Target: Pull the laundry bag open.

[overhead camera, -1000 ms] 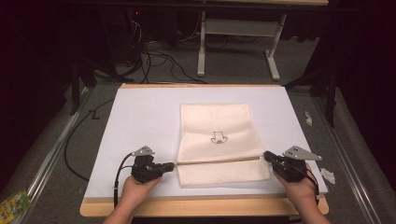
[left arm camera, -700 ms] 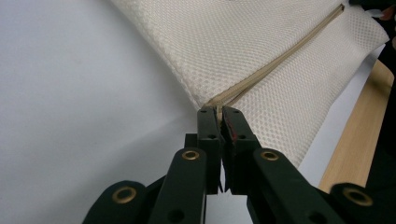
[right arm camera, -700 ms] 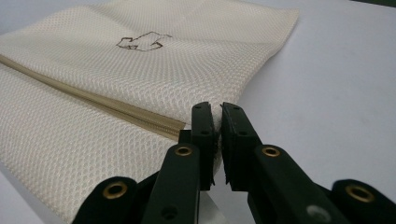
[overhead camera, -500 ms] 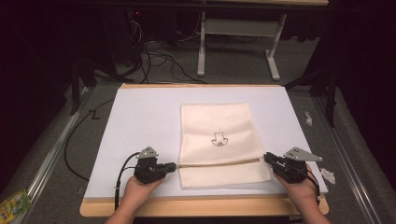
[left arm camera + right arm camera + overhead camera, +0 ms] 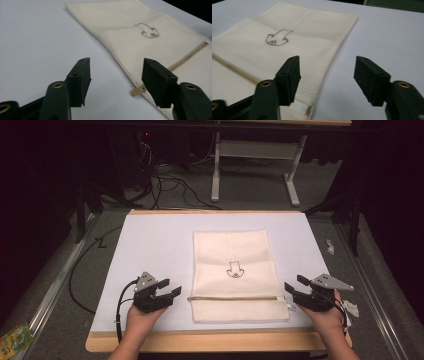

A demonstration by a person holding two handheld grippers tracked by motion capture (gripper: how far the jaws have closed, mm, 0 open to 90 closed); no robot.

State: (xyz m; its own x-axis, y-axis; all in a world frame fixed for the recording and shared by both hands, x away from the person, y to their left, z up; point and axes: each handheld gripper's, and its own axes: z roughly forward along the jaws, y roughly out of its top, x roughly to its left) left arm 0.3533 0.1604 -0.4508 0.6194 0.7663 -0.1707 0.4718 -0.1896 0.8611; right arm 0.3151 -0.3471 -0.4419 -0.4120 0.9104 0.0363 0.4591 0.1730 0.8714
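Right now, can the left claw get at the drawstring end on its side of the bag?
Probably yes. The left claw stands open beside the cloth bag, and the drawstring end lies just ahead of it with bare white table cover between.

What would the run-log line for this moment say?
left gripper: just opened, empty | right gripper: just opened, empty | cloth bag: flat on mat

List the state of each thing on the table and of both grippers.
Cloth bag: flat on the mat, near edge folded over, drawstring across it.
Left gripper: jaws have just been opening, nothing between them, beside the bag's left edge.
Right gripper: jaws have just been opening, empty, at the bag's right edge.
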